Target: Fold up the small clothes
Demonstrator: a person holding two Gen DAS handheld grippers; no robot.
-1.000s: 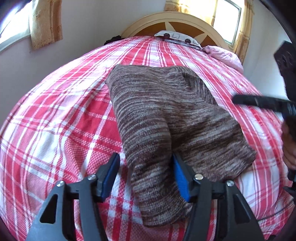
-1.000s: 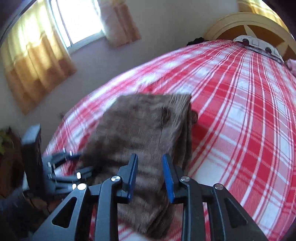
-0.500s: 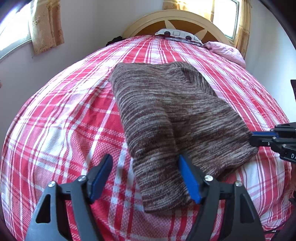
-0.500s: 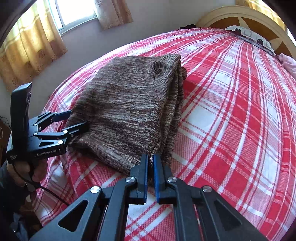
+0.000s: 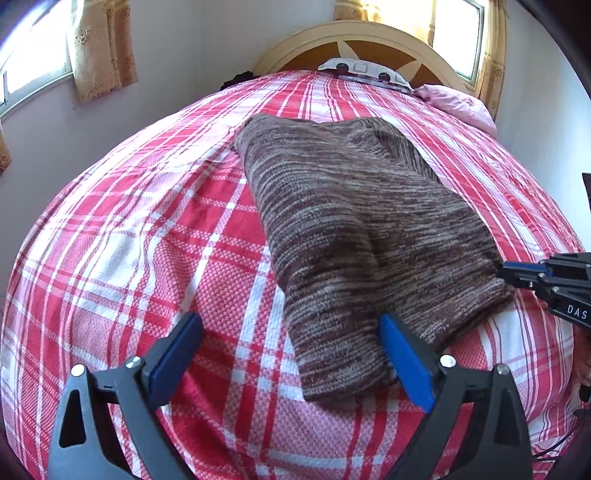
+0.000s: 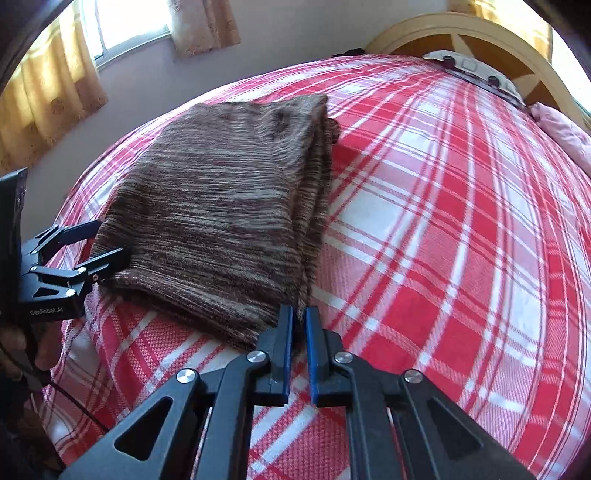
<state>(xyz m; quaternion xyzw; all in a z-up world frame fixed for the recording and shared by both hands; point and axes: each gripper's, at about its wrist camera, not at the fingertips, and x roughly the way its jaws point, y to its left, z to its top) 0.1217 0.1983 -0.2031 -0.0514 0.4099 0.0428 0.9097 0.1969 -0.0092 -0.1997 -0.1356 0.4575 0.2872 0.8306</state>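
- The brown knit garment (image 5: 362,229) lies folded on the red plaid bedspread (image 5: 155,258), its long edges roughly parallel and its near end toward both tools; it sits well clear of the headboard (image 6: 461,33) and of the pink pillow (image 5: 458,103); I judge it laid mid-bed so both hands can reach a near corner.
- The left tool (image 5: 291,354) has just been spreading its jaws and now stands wide; the garment's near left corner lies between the blue pads (image 5: 402,362) but they do not press on it, so nothing is held there; that reads as a let-go after setting the fold down.
- The right tool (image 6: 298,343) has its pads almost pressed together at the garment's near right corner; whether a thin edge of knit is caught between them cannot be told from either view; probably it is placed there to pinch or steady that corner for the next fold.
- Containers: none is in sight; nothing is held in anything.
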